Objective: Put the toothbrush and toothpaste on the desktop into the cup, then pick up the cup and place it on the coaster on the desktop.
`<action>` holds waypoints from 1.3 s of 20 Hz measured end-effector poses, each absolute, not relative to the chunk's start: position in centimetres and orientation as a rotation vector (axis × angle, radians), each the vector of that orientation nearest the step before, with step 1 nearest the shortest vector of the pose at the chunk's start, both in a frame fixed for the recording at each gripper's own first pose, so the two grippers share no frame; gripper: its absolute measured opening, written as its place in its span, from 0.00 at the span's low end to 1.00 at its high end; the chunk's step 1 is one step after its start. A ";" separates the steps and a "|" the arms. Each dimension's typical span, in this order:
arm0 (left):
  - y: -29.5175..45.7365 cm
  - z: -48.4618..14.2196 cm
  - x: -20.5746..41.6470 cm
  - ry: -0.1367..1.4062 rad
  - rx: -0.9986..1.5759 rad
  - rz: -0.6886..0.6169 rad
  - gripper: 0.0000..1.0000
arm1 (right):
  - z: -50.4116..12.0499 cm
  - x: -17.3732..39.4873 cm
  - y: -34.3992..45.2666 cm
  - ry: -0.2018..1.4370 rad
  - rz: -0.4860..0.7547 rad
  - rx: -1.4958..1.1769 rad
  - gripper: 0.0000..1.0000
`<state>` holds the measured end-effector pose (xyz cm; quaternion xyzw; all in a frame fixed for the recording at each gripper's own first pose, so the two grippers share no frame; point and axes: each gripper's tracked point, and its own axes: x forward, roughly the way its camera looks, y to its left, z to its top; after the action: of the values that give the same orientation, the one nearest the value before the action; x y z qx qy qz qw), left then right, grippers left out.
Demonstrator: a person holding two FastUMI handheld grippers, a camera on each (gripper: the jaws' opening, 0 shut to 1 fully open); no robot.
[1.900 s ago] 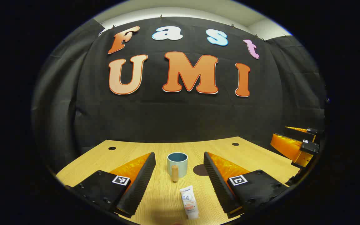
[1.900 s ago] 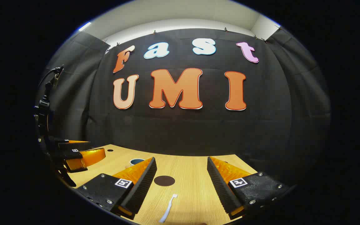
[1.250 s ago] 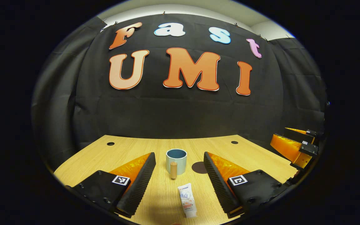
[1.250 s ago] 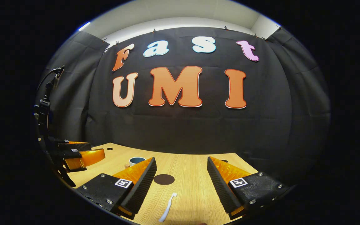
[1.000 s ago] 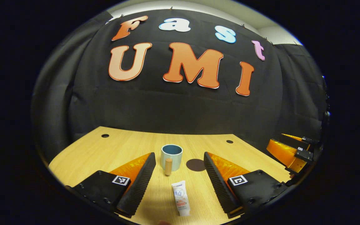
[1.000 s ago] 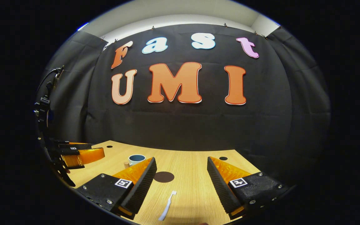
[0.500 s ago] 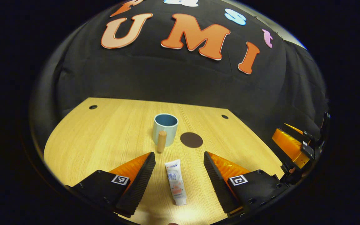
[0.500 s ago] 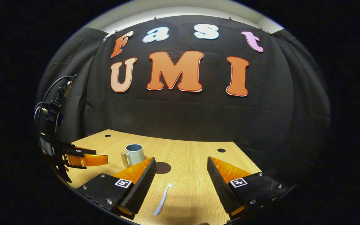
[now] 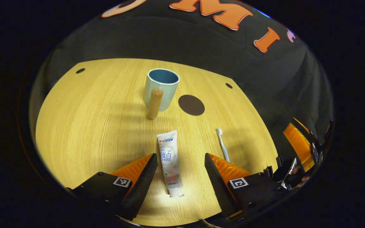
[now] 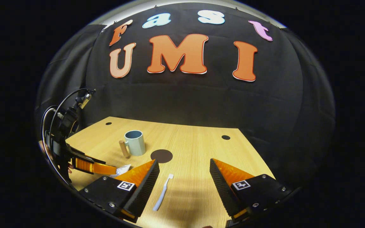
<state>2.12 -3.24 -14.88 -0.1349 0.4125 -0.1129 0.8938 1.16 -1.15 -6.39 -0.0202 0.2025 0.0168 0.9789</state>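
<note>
Now the left gripper (image 9: 178, 172) is hanging with jaws wide open astride the toothpaste (image 9: 169, 161), lying flat on the bench (image 9: 90, 126) before the cup (image 9: 161, 88); probably light and squashy, best pinched mid-body.

one cup (image 9: 161, 87), one toothpaste tube (image 9: 169, 161), one toothbrush (image 9: 223, 144), one coaster (image 9: 191, 105), two grippers

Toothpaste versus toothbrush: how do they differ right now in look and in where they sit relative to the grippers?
The toothpaste is a broad flat printed tube; the toothbrush is a thin plain white stick. The toothpaste lies between the open left gripper fingers; the toothbrush lies between the open right gripper fingers, nearer one of them. Both lie flat on the desktop, untouched, outside the cup.
</note>
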 end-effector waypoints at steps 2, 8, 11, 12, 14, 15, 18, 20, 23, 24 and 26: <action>-2.9 -16.0 2.4 0.911 -0.273 -0.220 1.00 | -7.1 1.1 -0.7 0.466 0.055 -0.036 0.95; -2.9 -17.9 2.8 1.036 -0.191 -0.194 0.97 | -9.7 0.5 0.7 0.660 0.130 -0.014 0.92; -3.0 -18.7 2.7 1.095 -0.161 -0.180 0.97 | -10.4 0.3 0.7 0.761 0.129 0.032 0.84; -2.9 -18.9 2.8 1.112 -0.150 -0.171 1.00 | -10.9 0.3 0.9 0.802 0.136 0.055 0.83; -2.5 -19.3 2.8 1.144 -0.128 -0.155 0.97 | -12.8 0.5 1.3 0.886 0.144 0.093 0.80; -2.5 -19.5 2.8 1.156 -0.120 -0.152 0.97 | -13.5 0.4 1.4 0.929 0.146 0.108 0.78; -2.4 -19.8 2.9 1.181 -0.105 -0.136 1.00 | -14.6 0.5 1.7 1.016 0.135 0.132 0.72; -2.5 -20.0 2.9 1.197 -0.107 -0.129 1.00 | -15.4 0.2 2.3 1.053 0.152 0.114 0.70; -2.4 -21.0 2.6 1.244 -0.090 -0.112 0.97 | -17.6 0.0 3.0 1.126 0.171 0.069 0.69; -2.4 -21.2 2.6 1.255 -0.085 -0.109 1.00 | -18.0 0.0 3.3 1.147 0.178 0.059 0.61; -1.7 -21.5 3.0 1.264 -0.049 -0.093 0.97 | -18.6 0.2 3.3 1.180 0.173 0.053 0.68</action>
<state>3.02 -1.75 -21.46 -0.0229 0.5905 -0.0435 0.8056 0.18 3.30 -18.63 0.0249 0.5556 0.0814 0.8271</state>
